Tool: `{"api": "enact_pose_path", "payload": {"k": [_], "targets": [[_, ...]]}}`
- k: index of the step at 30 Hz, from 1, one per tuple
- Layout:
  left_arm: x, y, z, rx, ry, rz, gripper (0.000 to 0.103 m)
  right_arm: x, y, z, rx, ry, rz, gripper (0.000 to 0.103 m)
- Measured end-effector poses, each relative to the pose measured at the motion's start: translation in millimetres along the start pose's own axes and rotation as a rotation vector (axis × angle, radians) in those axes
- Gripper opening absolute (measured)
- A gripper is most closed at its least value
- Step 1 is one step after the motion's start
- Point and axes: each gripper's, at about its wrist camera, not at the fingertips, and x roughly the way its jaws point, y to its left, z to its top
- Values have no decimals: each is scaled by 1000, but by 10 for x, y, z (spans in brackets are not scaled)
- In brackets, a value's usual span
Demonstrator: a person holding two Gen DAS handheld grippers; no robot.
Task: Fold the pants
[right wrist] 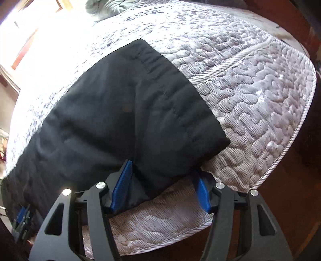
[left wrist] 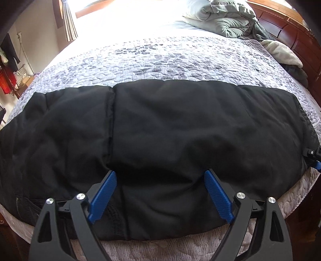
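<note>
Lying flat across a quilted grey bedspread (left wrist: pixel 160 60), a pair of black pants (left wrist: pixel 160 124) stretches along the near edge of the bed. The left gripper (left wrist: pixel 160 176) sits at that near edge with its blue fingers (left wrist: pixel 103 196) spread wide; the black cloth lies between and under them, and they pinch nothing. The right gripper (right wrist: pixel 164 176) is at the far right end of the pants (right wrist: pixel 124 112), near the hem and the corner of the bedspread (right wrist: pixel 260 100). Its jaws are also spread, with the lower corner of the cloth lying between them, touching the left finger.

The left wrist view shows the garment's whole length, a vertical seam left of centre, and the tip of the right gripper at the right edge. It also shows a striped curtain (left wrist: pixel 69 22), a crumpled pale duvet (left wrist: pixel 220 18) and a wooden headboard (left wrist: pixel 291 34) beyond. The right wrist view alone shows the stitched hem line, the bedspread's corded border and the left gripper low at the left edge.
</note>
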Motion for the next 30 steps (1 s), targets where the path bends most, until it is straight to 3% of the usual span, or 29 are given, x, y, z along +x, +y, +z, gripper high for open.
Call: {"api": "enact_pose_path", "payload": {"k": [2,3,4,6,10,12,17,20,24,30], "targets": [[25,7,-13,0,1,-1,91,-4,-19,25,-3,-17,16,46],[39,13,-20,-2,3,-3,92,-37,3,1,-14,-26,29,31],[46,13,-22,-1,5,-3,92,-68,27,0,-24,-35,44,23],[68,-2,-16,-1,7,-1,93,-188,128,1,-72,-75,13,13],[75,55,15,-24,29,-27,90,-622,506,-143,-197,-214,-63,10],[14,124,49,-40,34,-44,84,-865,684,-160,-258,-286,-37,10],[-304,427,96,-88,-39,-31,84,-1306,1419,-393,-464,-391,12,10],[-441,677,115,-108,-70,13,85,-1360,1821,-335,-581,-413,43,10],[-533,1033,68,-144,-88,62,85,-1421,2380,-703,-715,-412,100,10],[-585,1552,-76,-243,-80,108,85,-1162,3010,-1316,-903,-348,143,10]]}}
